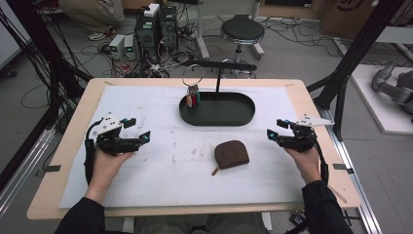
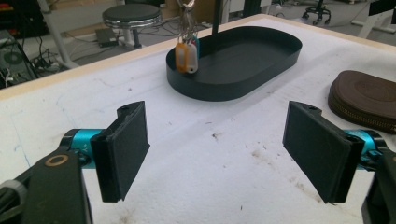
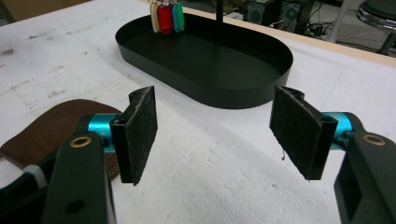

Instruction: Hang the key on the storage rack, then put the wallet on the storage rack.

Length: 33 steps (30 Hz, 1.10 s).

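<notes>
While both the left gripper (image 1: 141, 138) and right gripper (image 1: 271, 135) are held spread and empty, the brown leather zip pouch (image 1: 232, 154), near the worktop's front edge, is probably best approached squarely.

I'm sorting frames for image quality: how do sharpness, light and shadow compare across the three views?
High view: soft and low in detail, with even light and faint shadows around the black tray and brown pouch. Left gripper view: sharper, the key tags clear, the stool behind slightly soft. Right gripper view: the pad texture is crisp, and the white cover looks bright without glare.
</notes>
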Tool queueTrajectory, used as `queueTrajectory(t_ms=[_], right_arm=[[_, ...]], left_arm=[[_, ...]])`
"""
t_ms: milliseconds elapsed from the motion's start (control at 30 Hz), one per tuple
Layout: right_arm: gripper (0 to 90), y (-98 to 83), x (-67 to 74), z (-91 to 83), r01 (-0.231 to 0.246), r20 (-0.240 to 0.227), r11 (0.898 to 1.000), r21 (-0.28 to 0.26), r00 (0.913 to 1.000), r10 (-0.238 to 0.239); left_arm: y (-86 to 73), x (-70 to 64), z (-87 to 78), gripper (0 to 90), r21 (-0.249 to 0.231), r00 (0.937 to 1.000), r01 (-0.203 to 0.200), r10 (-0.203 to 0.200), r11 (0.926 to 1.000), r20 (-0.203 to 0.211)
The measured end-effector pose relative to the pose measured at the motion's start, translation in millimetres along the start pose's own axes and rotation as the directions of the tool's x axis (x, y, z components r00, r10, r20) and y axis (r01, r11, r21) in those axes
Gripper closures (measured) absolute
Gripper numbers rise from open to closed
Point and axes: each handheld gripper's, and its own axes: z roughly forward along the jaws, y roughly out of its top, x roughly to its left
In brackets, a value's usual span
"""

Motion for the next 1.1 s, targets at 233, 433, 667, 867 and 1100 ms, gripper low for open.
queueTrajectory(t_ms=[233,433,667,867,1100], right_arm=[[32.8,-1.5,-0.4,-5.2,-0.002,0.005,1.0,0.003,1.0,0.002],[32.7,-2.9,-3.3,-8.7,-0.012,0.004,1.0,-0.005,0.9999,0.012],[32.6,-3.2,-3.7,-7.6,-0.01,-0.007,1.0,-0.004,0.9999,0.01],[32.6,-3.4,-0.2,-8.7,-0.003,-0.024,1.0,0.003,0.9997,0.003],[31.6,-4.2,8.2,-3.6,0.029,-0.107,0.999,0.022,0.9939,-0.026]], left_arm=[[-1.3,7.6,-0.4,22.2,-0.022,0.9998,0.003,-0.004,0.9998,-0.018],[-2.0,8.4,-0.1,22.3,-0.023,0.9994,-0.01,0.009,0.9997,-0.032],[-2.2,5.4,-0.5,22.3,-0.006,0.9987,-0.034,0.034,0.9994,-0.039],[-0.6,3.3,0.0,22.3,-0.005,0.9976,-0.048,0.048,0.9988,-0.05],[-0.3,4.7,-4.1,22.4,-0.012,0.9971,-0.052,0.051,0.9986,-0.057]])
